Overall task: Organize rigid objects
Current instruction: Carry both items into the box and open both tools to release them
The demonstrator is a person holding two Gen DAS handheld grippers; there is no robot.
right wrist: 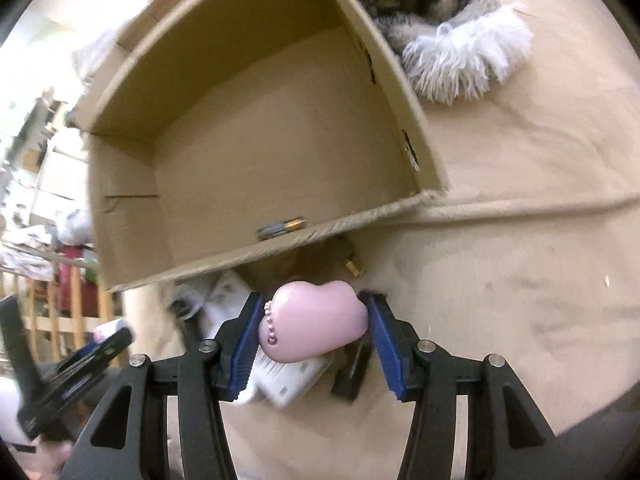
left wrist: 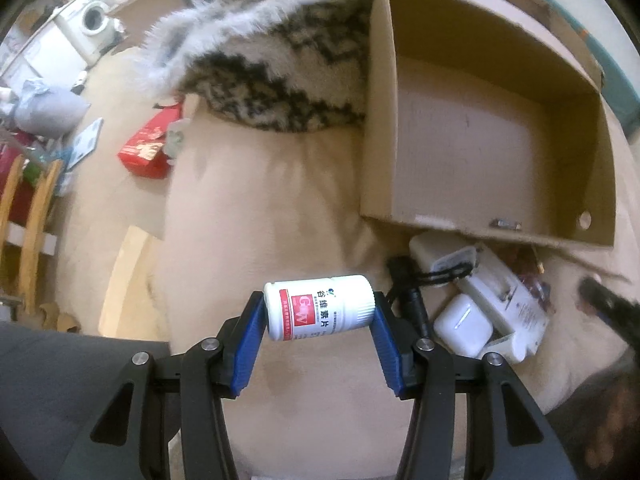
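Observation:
My left gripper (left wrist: 319,307) is shut on a white pill bottle (left wrist: 320,307) with a red label, held sideways above the beige bed cover. My right gripper (right wrist: 312,326) is shut on a pink heart-shaped case (right wrist: 312,326) with a bead chain, held just in front of the open cardboard box (right wrist: 280,248). The box (left wrist: 384,128) lies ahead and right in the left wrist view, with a small battery (right wrist: 281,228) inside near its front wall. A pile by the box holds a white earbud case (left wrist: 463,326), a white flat box (left wrist: 506,298) and a black cable (left wrist: 412,294).
A fuzzy black-and-white blanket (left wrist: 280,60) lies beside the box on the bed. A red carton (left wrist: 146,150) sits on the floor left. Wooden rails (left wrist: 36,216) stand at far left. The other gripper (right wrist: 68,380) shows at the lower left of the right wrist view.

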